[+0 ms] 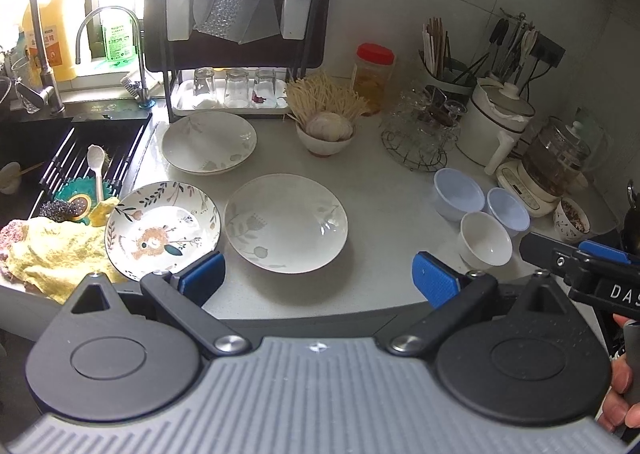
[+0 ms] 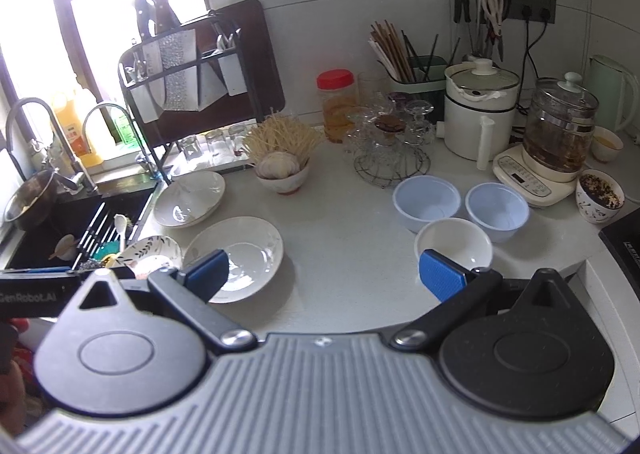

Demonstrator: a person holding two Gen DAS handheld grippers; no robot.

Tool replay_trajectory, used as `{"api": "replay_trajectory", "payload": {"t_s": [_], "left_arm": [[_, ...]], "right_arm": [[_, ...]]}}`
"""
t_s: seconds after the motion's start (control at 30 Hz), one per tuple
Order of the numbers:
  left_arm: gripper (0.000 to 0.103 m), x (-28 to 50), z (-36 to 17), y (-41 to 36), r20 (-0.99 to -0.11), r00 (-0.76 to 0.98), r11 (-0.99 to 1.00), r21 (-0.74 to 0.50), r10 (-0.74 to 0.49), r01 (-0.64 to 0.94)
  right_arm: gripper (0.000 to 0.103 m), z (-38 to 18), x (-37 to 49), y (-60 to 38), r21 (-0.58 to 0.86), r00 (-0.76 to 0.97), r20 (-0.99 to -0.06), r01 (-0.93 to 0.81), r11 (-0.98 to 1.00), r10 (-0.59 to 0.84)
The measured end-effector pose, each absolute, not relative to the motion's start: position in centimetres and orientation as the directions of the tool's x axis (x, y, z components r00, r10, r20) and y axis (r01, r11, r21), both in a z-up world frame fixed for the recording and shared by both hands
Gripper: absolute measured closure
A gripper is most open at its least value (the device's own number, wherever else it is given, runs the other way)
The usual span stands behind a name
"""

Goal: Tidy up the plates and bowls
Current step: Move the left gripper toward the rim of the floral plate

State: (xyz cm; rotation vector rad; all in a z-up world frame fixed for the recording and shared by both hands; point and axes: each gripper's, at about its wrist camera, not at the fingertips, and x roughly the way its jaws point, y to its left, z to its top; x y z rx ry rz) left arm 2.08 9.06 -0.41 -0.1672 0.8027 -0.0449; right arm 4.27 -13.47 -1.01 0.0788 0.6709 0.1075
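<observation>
Three plates lie on the pale surface (image 1: 380,181) near the sink: a white plate (image 1: 286,222) directly ahead of my left tongs (image 1: 318,280), a floral plate (image 1: 162,228) just beside it toward the sink, its near rim overlapping a yellow cloth (image 1: 56,254), and a second white plate (image 1: 209,142) farther back, in front of the dish rack (image 1: 236,37). The bowls sit well apart from the plates, on the right: two pale blue bowls (image 2: 426,201) (image 2: 496,209) side by side and a white bowl (image 2: 454,244) just in front of them, all upright and empty, the three close together. My right tongs (image 2: 324,274) hang over the near edge of the surface, one finger over the white plate's rim in that view, the other over the white bowl's rim. Both pairs of tongs are released, spread wide, grasping nothing. Obstructions noted: a small bowl holding garlic (image 1: 326,133) and a bundle of pale sticks stands behind the plates; a wire stand of glassware (image 2: 388,149) stands behind the blue bowls; a glass kettle on its base (image 2: 556,145) and a patterned cup of dark contents (image 2: 600,195) crowd the right. A red-lidded jar (image 1: 373,75) stands against the wall. A white spoon (image 1: 96,169) lies on the sink rack.
</observation>
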Motion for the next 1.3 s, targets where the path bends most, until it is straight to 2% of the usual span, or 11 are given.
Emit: {"api": "replay_trajectory", "payload": {"t_s": [0.3,0.53,0.67,0.97,1.23,1.3], "left_arm": [[0.002,1.5,-0.4,15.7,-0.715,0.696,0.99,-0.134,-0.062,-0.049],[0.002,1.0,-1.3,18.9,-0.712,0.701,0.978,-0.177,-0.052,-0.107],[0.002,1.6,-1.9,20.0,-0.711,0.702,0.972,-0.194,-0.048,-0.13],[0.002,6.1,-3.3,23.7,-0.695,0.717,0.963,-0.147,0.06,-0.223],[0.002,11.8,-6.4,28.1,-0.732,0.674,0.944,-0.15,0.094,-0.295],[0.002,12.6,-7.6,29.2,-0.742,0.663,0.933,-0.165,0.097,-0.321]], "right_arm": [[0.0,-2.0,4.8,-7.8,0.151,0.762,-0.626,-0.092,0.984,0.167],[0.0,-1.4,5.9,-5.0,0.116,0.781,-0.602,-0.122,0.986,0.167],[0.0,-1.6,7.6,-3.0,0.131,0.764,-0.603,-0.188,0.973,0.229],[0.0,-3.8,14.6,0.6,0.164,0.693,-0.646,-0.284,0.945,0.32],[0.001,-6.0,20.5,3.3,0.16,0.632,-0.677,-0.374,0.913,0.377],[0.005,-7.1,21.9,3.8,0.186,0.589,-0.697,-0.402,0.897,0.409]]}}
